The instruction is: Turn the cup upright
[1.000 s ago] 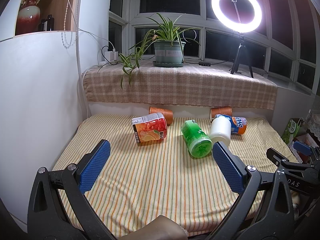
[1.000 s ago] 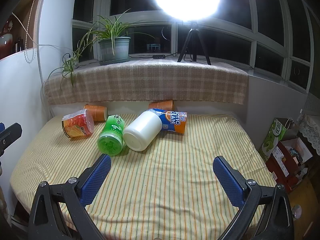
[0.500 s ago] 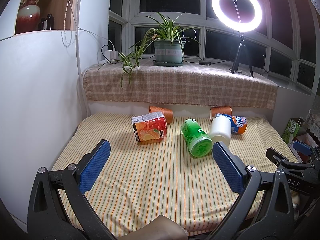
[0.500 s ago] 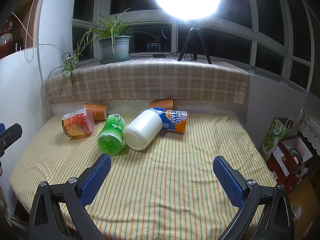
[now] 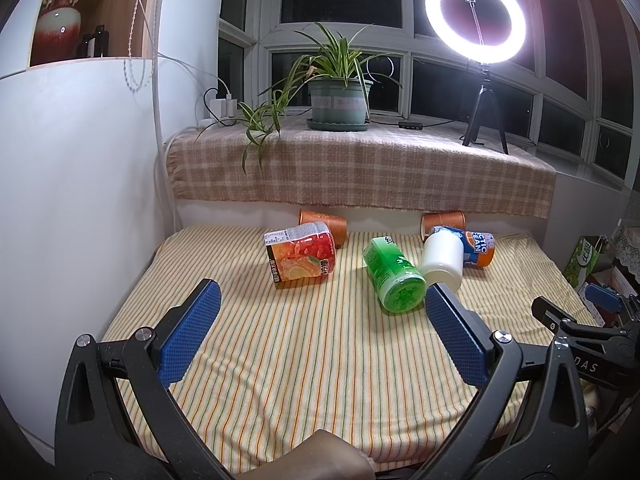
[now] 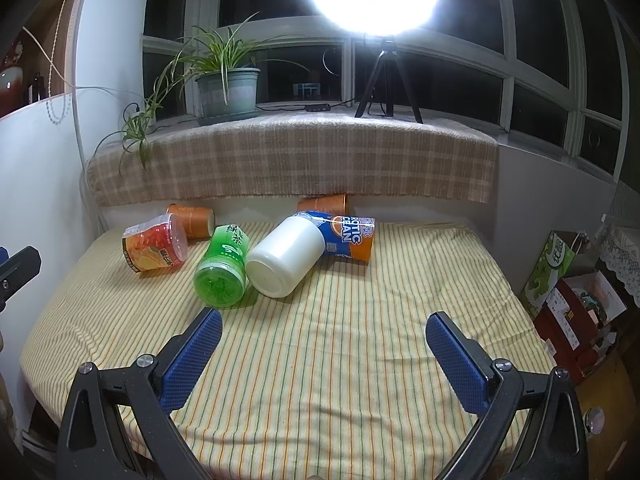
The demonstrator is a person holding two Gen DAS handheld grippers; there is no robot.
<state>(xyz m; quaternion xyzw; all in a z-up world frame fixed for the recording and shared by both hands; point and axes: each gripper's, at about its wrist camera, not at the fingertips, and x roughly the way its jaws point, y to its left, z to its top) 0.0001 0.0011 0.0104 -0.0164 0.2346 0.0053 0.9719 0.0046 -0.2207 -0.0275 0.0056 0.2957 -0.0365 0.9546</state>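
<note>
Left wrist view: six cups lie on their sides on the striped cloth [image 5: 320, 360], in the middle band of the frame. The red fruit-print cup [image 5: 301, 257] lies left of centre, and an orange cup [image 5: 326, 222] sits just behind it against the back wall. The green cup [image 5: 394, 275] lies right of centre with its base toward the camera, just beside the white cup [image 5: 443, 258]; whether they touch cannot be told. The white cup's far end meets the blue-and-orange cup [image 5: 478, 245], and a second orange cup [image 5: 443, 221] lies behind them.

The left gripper [image 5: 320, 338] hovers over the near part of the cloth, its blue pads [image 5: 188, 336] spread wide with nothing between them. At the lower right edge part of the right gripper's black frame shows.

In the right wrist view the same cluster sits in the left-centre of the frame: green cup [image 6: 222, 270] and white cup [image 6: 286, 260] nearest, red one [image 6: 156, 246] at the left. The right gripper [image 6: 320, 360] is also wide open and holds nothing, well short of the cups.

A potted spider plant [image 5: 340, 92] and a lit ring light [image 5: 475, 16] stand on the plaid-covered sill [image 5: 360, 176] in the upper half.

Compared with the earlier frames nothing has visibly shifted: cups, jaws and framing match
</note>
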